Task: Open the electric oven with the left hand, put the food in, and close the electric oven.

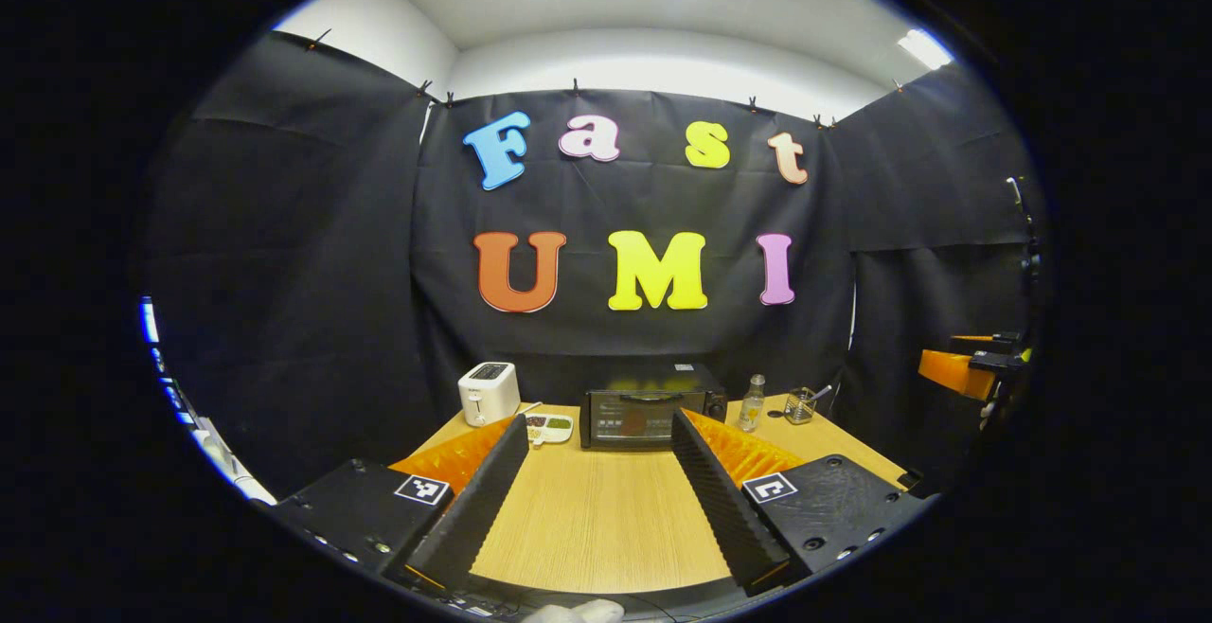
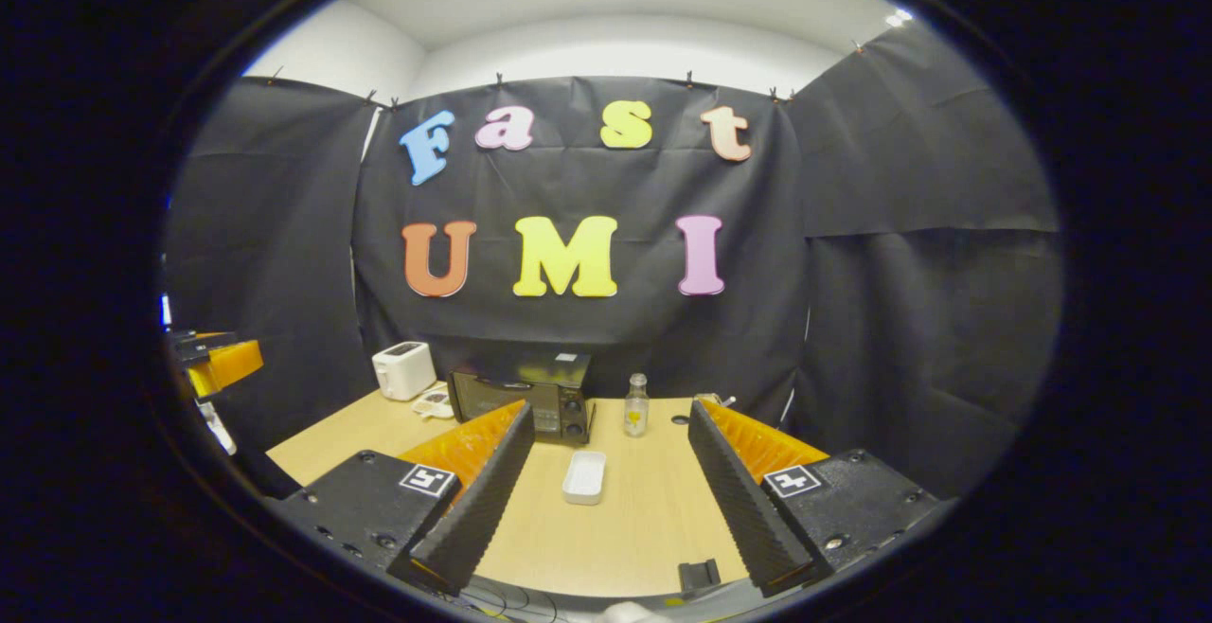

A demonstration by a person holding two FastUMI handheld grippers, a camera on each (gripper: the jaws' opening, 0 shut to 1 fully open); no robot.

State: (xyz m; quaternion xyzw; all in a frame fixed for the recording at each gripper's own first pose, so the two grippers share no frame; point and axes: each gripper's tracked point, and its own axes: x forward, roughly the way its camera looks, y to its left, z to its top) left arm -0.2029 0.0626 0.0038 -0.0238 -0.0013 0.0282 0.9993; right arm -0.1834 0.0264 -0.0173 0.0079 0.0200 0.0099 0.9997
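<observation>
Pale wooden tabletop [image 1: 606, 528] runs away from both tongs toward black cloth walls. Nearest in the left gripper view, the left gripper [image 1: 600, 500] hangs above the wood with its fingers spread wide and nothing between them. Straight ahead past their tips, at the far edge of the table, sits the black electric oven with a glass door [image 1: 650, 415], door closed. Just off its left side lies a small white divided tray of food [image 1: 549, 428], then a white two-slot toaster [image 1: 489, 393]. Off its right side stands a clear glass bottle [image 1: 752, 403], and farther right a small glass jar with a spoon [image 1: 801, 405].

In the right gripper view, the right gripper [image 2: 606, 500] is likewise wide apart and empty. Between its fingers, close in, lies a white rectangular dish [image 2: 584, 476]. Beyond it stand the bottle [image 2: 636, 406] and, ahead to the left, the oven [image 2: 524, 398], with the toaster [image 2: 404, 369] farther left.
</observation>
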